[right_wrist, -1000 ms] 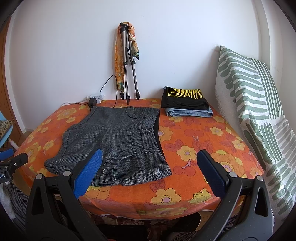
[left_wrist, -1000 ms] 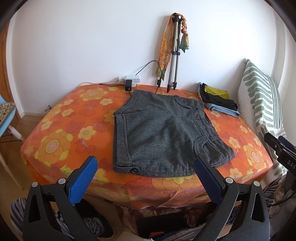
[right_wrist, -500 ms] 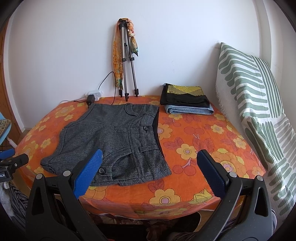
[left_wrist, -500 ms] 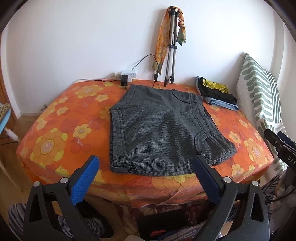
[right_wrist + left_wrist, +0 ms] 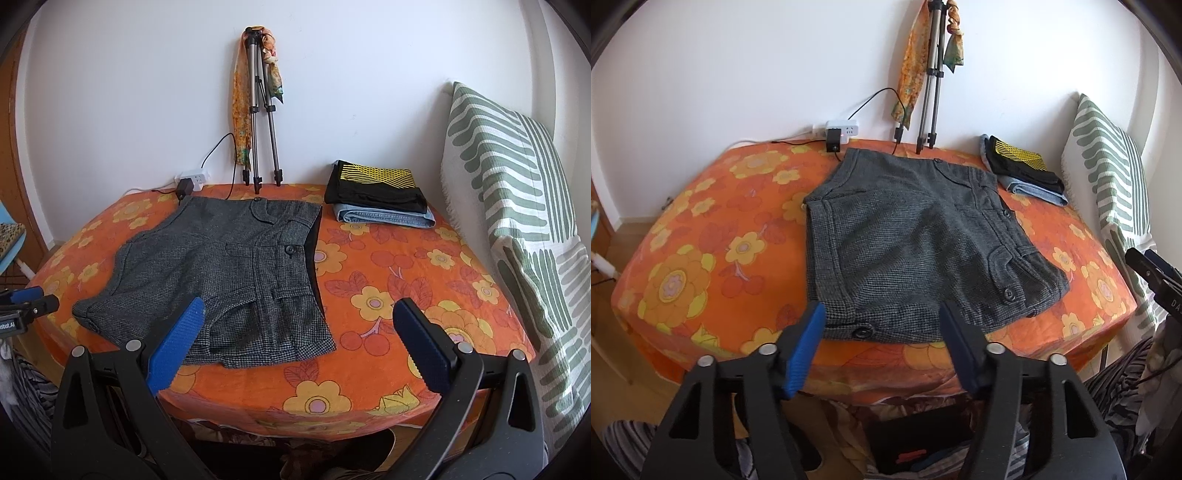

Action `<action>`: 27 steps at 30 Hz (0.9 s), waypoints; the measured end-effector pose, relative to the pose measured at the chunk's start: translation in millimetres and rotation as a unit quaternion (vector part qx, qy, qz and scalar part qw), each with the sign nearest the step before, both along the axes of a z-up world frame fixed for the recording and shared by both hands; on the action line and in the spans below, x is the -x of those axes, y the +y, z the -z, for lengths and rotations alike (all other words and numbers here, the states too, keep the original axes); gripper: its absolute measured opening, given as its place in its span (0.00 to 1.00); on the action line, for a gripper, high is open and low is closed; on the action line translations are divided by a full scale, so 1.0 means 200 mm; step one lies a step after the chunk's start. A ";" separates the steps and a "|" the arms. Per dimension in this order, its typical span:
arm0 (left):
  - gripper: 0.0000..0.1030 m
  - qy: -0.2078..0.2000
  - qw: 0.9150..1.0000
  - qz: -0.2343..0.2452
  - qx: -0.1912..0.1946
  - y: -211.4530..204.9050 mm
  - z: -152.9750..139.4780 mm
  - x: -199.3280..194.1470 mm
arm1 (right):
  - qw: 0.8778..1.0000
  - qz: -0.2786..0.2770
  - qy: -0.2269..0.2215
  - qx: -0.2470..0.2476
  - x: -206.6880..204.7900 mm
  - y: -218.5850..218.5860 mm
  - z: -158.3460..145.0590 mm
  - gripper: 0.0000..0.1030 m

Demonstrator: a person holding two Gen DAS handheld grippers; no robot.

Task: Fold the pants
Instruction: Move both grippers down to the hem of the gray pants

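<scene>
Left wrist view first: we see our left gripper [image 5: 882, 321] with its blue pads spread apart and empty, poised at the near hem of the grey shorts [image 5: 916, 243]. They lie flat on the orange floral bedspread [image 5: 701, 236], near its middle. Their long axis runs from the hem at the front edge toward the white wall, and the waistband with its buttons faces right. Behind them a power strip [image 5: 842, 129] and a tripod [image 5: 931, 74] stand at the wall. From the right wrist view, our right gripper [image 5: 297, 314] is also wide open, holding nothing, over the shorts' near right corner. Farther right sit folded clothes [image 5: 380, 192] and a striped pillow [image 5: 517, 206].
</scene>
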State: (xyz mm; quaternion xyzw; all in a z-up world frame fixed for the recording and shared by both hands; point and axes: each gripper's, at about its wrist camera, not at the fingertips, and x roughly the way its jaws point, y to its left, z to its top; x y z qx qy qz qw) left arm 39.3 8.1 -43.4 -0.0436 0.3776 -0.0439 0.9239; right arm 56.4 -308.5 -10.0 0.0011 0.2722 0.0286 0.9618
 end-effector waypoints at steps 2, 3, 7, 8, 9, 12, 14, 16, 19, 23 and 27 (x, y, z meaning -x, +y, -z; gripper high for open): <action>0.53 -0.003 1.000 0.001 -0.003 0.02 -0.01 -0.02 | 1.000 -0.005 0.005 -0.003 -0.02 -0.02 0.00 1.00; 0.52 -0.004 1.000 0.001 -0.002 0.03 -0.01 -0.03 | 1.000 -0.007 0.006 -0.003 -0.04 -0.03 0.00 1.00; 0.43 0.000 1.000 0.011 0.007 0.08 -0.03 -0.10 | 1.000 -0.013 0.006 -0.002 -0.09 -0.06 -0.02 0.98; 0.40 0.001 1.000 0.014 0.001 0.09 -0.02 -0.12 | 1.000 -0.016 0.009 -0.005 -0.11 -0.06 -0.02 0.96; 0.37 0.002 1.000 0.019 -0.005 0.10 -0.02 -0.13 | 1.000 -0.020 0.014 -0.007 -0.12 -0.07 -0.02 0.93; 0.27 0.017 0.999 0.033 -0.020 0.11 0.01 -0.17 | 0.999 -0.036 0.032 -0.010 -0.18 -0.08 0.01 0.89; 0.25 0.033 0.999 0.040 -0.015 0.14 0.04 -0.19 | 0.998 -0.047 0.046 -0.007 -0.21 -0.08 0.03 0.85; 0.25 0.049 0.998 0.047 -0.011 0.16 0.07 -0.20 | 0.997 -0.058 0.058 -0.002 -0.24 -0.09 0.06 0.79; 0.25 0.068 0.996 0.058 -0.013 0.17 0.12 -0.19 | 0.993 -0.079 0.086 0.000 -0.29 -0.09 0.12 0.78; 0.25 0.093 0.993 0.066 -0.007 0.19 0.19 -0.18 | 0.987 -0.100 0.122 -0.005 -0.34 -0.12 0.21 0.76; 0.25 0.108 0.991 0.078 -0.008 0.20 0.25 -0.18 | 0.980 -0.132 0.147 -0.001 -0.36 -0.13 0.29 0.73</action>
